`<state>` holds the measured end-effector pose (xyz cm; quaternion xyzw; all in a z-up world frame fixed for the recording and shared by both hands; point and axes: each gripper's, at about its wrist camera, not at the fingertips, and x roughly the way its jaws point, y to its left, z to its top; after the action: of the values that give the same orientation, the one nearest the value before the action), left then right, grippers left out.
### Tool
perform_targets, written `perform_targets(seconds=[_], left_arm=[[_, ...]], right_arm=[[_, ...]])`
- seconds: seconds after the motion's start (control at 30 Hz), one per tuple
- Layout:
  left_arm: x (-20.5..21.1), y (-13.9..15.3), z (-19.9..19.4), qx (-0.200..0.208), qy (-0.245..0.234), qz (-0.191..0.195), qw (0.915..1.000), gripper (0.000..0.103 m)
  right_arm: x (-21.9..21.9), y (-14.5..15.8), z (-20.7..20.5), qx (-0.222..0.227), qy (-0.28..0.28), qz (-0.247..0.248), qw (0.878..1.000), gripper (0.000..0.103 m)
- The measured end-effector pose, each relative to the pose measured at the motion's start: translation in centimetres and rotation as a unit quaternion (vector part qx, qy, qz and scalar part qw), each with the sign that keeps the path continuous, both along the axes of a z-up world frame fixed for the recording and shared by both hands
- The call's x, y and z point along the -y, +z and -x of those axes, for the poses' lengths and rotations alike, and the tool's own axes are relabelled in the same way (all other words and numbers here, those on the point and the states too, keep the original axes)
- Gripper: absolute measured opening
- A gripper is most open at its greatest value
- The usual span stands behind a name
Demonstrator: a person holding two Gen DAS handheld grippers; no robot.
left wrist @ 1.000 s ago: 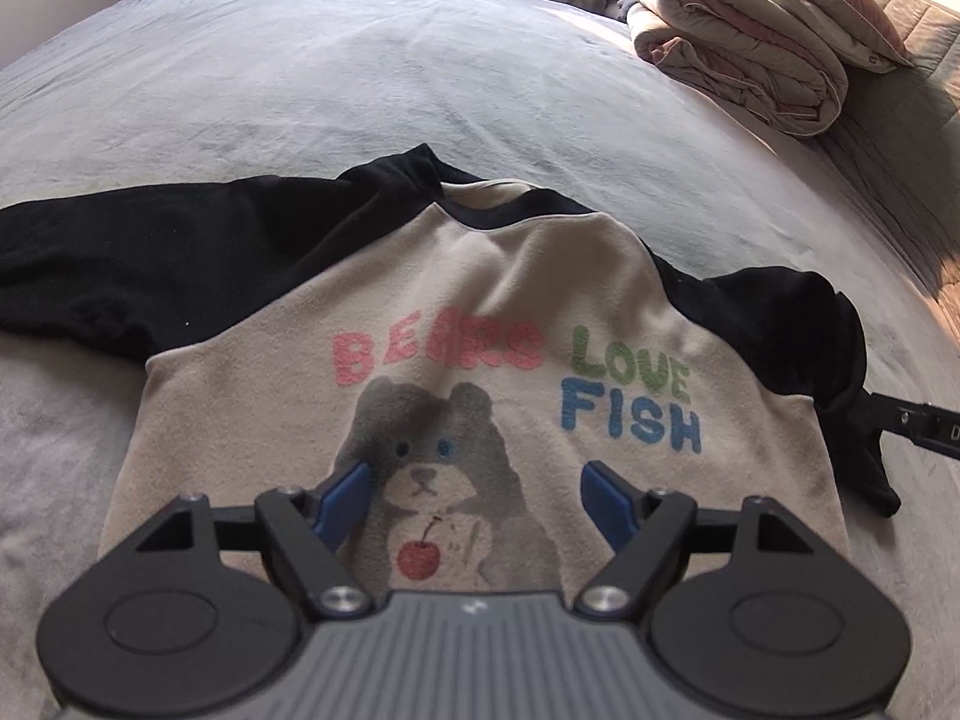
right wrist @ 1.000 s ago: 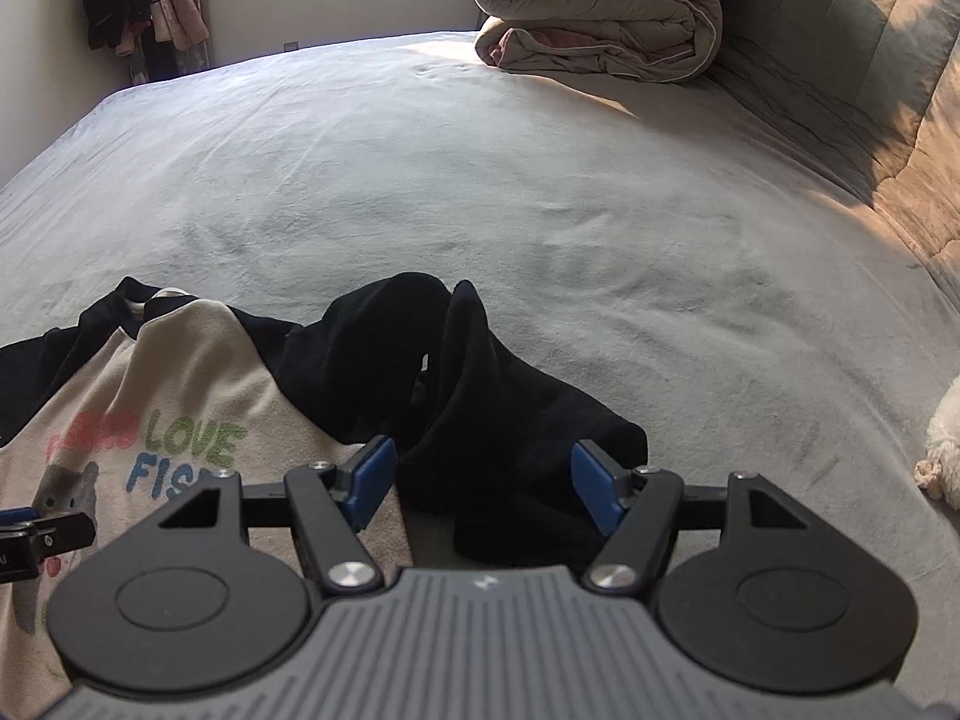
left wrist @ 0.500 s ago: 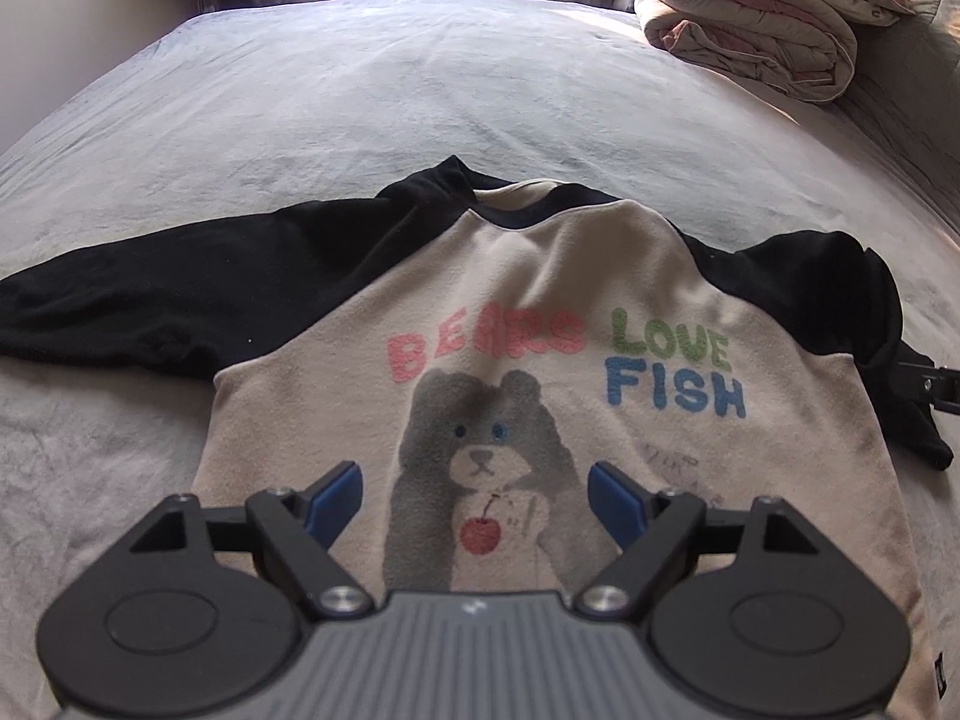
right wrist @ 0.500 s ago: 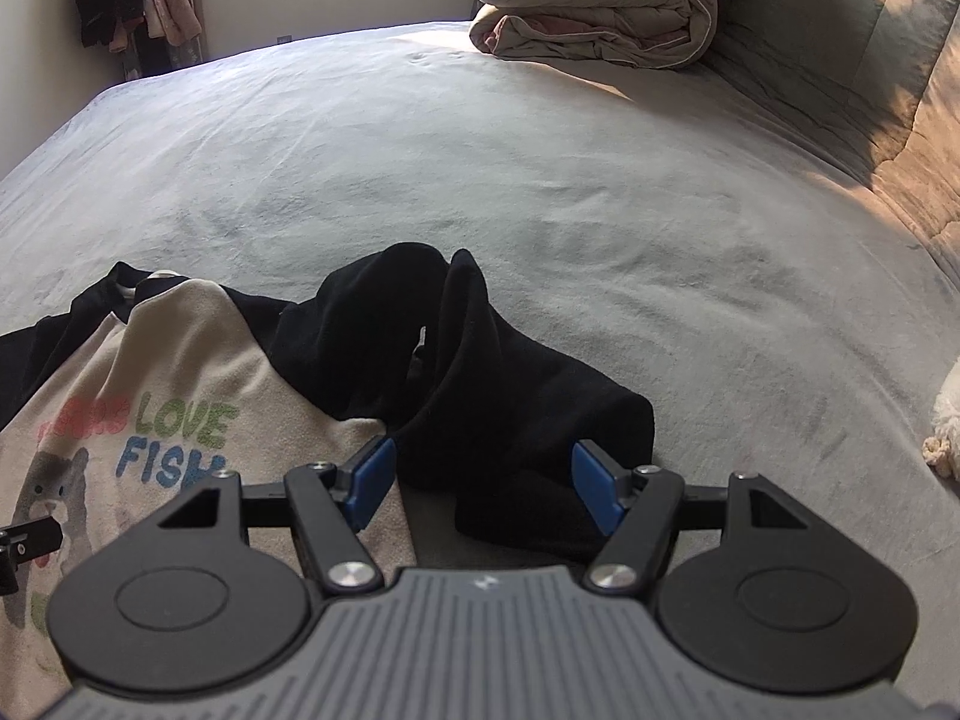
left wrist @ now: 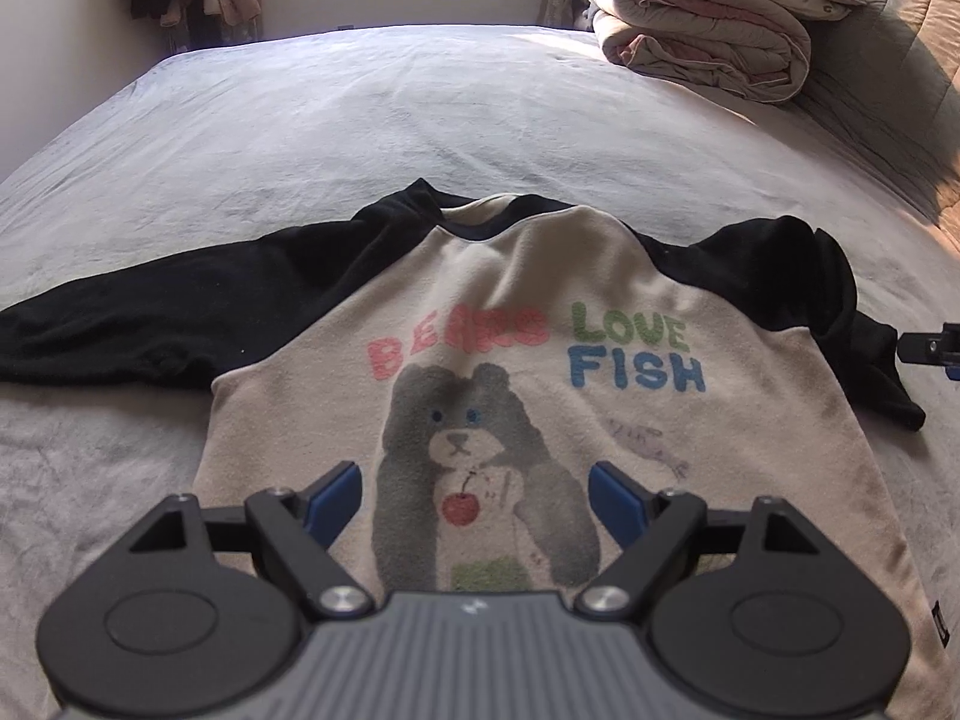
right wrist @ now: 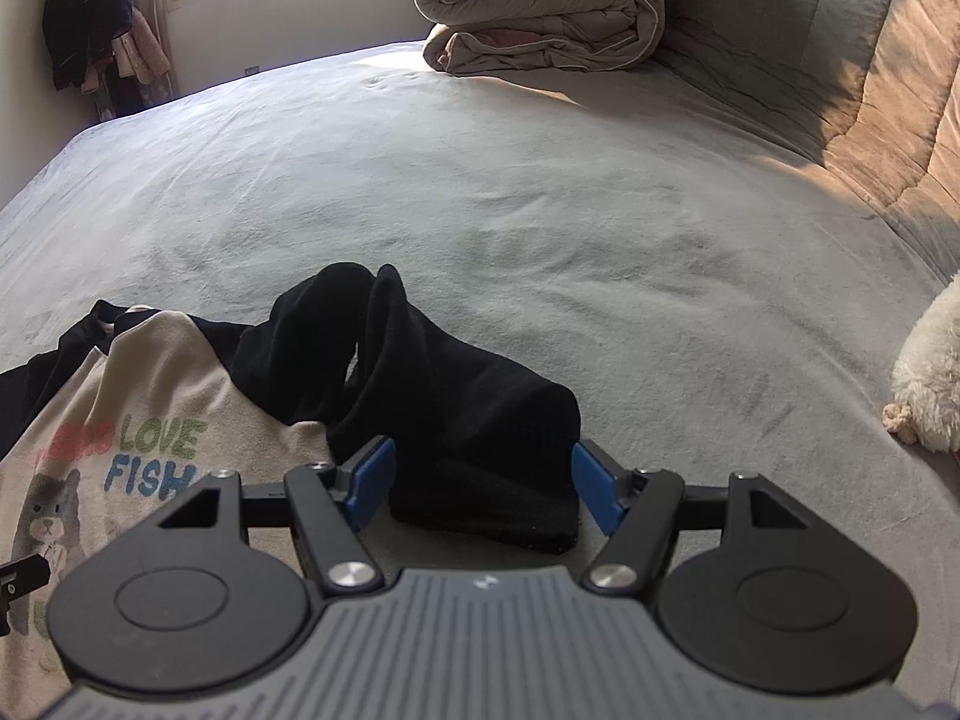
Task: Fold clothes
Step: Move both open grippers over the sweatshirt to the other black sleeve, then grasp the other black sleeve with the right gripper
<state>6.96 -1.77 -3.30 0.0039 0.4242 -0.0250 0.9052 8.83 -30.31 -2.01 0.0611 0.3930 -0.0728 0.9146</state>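
A grey bed sheet [left wrist: 420, 120] carries a cream fleece sweatshirt with black sleeves [left wrist: 540, 300], spread face up, printed with a bear and "BEARS LOVE FISH". The left gripper [left wrist: 474, 495] hovers spread apart over its hem. Only the right view shows the right gripper [right wrist: 483, 480], jaws apart around the bunched black sleeve cuff [right wrist: 480, 456], and a folded beige quilt [right wrist: 540, 18] beyond.

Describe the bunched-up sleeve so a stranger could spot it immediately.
Start at the wide grey bed, then find the cream shirt with the bear print lying near its front edge. The bunched sleeve is the black one beside "FISH", crumpled into a heap, whereas the other sleeve lies stretched out flat.
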Motion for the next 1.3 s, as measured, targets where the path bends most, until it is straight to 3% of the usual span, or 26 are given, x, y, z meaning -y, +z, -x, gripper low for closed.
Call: perform_targets(seconds=[0.27, 0.4, 0.5, 0.73, 0.9, 1.03, 1.1, 1.17, 1.23, 1.3], left_arm=[[0.8, 0.9, 1.0, 0.025, 0.000, -0.019, 0.9995, 0.085], [1.6, 1.2, 1.4, 0.046, -0.046, 0.011, 0.9978, 0.084], [3.1, 1.0, 1.2, 0.063, -0.088, 0.029, 0.9937, 0.083], [6.2, 0.3, -1.3, 0.063, -0.122, 0.045, 0.9895, 0.073], [8.0, 0.2, -3.5, 0.051, -0.125, 0.072, 0.9882, 0.071], [10.0, 0.5, -4.8, 0.042, -0.136, 0.083, 0.9863, 0.071], [10.8, 0.8, -5.2, 0.041, -0.138, 0.083, 0.9861, 0.071], [11.4, 1.2, -5.5, 0.044, -0.145, 0.084, 0.9850, 0.071], [11.9, 1.6, -5.8, 0.046, -0.153, 0.086, 0.9833, 0.071], [12.4, 1.7, -6.3, 0.043, -0.164, 0.092, 0.9811, 0.057]], right_arm=[[1.5, 0.1, 0.7, -0.002, -0.012, -0.006, 1.000, 0.069], [2.4, 0.2, 0.6, 0.002, -0.010, -0.008, 1.000, 0.069], [4.2, 0.3, 0.4, 0.008, -0.025, -0.035, 0.999, 0.069], [8.1, -1.4, -0.9, -0.006, -0.061, -0.118, 0.991, 0.068], [8.5, -4.0, -1.9, -0.053, -0.036, -0.158, 0.985, 0.054], [7.4, -4.7, -2.0, -0.043, -0.005, -0.151, 0.988, 0.045], [7.2, -4.9, -2.1, -0.041, 0.013, -0.164, 0.986, 0.021], [7.3, -4.7, -2.1, -0.035, 0.015, -0.159, 0.987, 0.009], [7.8, -4.0, -2.0, -0.018, 0.006, -0.153, 0.988, 0.009], [8.5, -2.8, -1.8, 0.012, -0.010, -0.142, 0.990, 0.008]])
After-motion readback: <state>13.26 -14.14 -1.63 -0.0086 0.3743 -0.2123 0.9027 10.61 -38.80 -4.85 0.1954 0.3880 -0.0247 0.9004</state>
